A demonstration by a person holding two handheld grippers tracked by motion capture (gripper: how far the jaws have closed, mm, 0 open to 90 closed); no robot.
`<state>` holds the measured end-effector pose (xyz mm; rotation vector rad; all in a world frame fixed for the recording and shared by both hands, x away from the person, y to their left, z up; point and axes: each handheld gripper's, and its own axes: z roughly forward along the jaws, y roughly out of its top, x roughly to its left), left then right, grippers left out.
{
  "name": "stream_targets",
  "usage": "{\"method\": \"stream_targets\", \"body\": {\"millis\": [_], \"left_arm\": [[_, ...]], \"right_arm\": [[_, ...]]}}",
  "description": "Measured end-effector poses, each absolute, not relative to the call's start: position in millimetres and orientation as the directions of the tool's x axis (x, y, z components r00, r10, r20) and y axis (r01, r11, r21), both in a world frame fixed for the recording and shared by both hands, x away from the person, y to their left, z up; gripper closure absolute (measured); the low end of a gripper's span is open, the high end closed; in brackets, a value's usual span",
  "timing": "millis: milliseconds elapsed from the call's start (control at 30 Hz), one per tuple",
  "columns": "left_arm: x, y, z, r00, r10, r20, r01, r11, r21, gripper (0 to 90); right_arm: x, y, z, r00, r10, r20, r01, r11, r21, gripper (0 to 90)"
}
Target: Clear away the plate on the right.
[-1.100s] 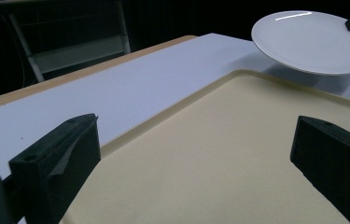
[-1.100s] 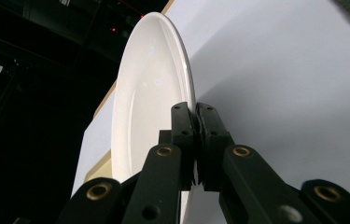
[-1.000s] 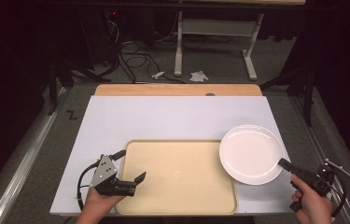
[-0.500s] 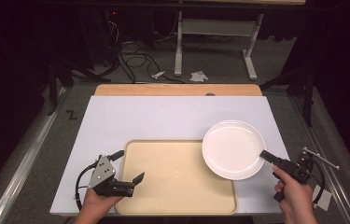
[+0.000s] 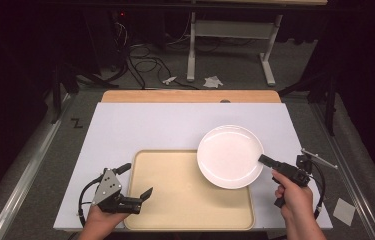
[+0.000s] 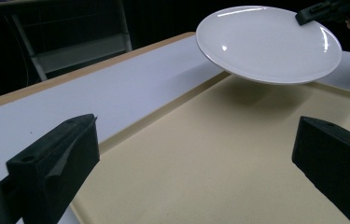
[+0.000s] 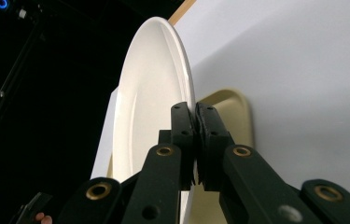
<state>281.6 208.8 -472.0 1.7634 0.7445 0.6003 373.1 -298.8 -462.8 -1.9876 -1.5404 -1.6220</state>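
Tray (image 5: 175, 200) sits flat under my left gripper (image 5: 142, 196), jaws spread wide and empty over its near-left corner, parked clear of the landing spot. Plate (image 5: 227, 155) hangs off my right gripper (image 5: 264, 160), clamped on the rim so it rides above the tray's far-right corner, off the surface.

Glossy white ceramic plate (image 5: 230, 156); matt beige plastic tray (image 5: 175, 200)

Plate (image 5: 229, 155) above tray's (image 5: 175, 200) far right corner, tray on table (image 5: 150, 125) near front edge, between both grippers
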Motion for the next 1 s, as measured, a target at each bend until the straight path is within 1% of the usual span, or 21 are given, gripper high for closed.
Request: {"method": "stream_targets", "body": {"millis": [500,1000], "left_arm": [[279.1,211.1,-470.8,0.671,0.740,0.045,0.184,-0.225,0.957,1.4],[278.8,212.2,-470.3,0.671,0.740,0.046,0.182,-0.225,0.957,1.4]], "right_arm": [[381.0,-259.9,-469.2,-0.151,0.589,0.794,0.793,-0.407,0.453,88.8],[380.0,-225.7,-477.5,-0.181,0.585,0.790,0.826,-0.345,0.445,88.7]]}}
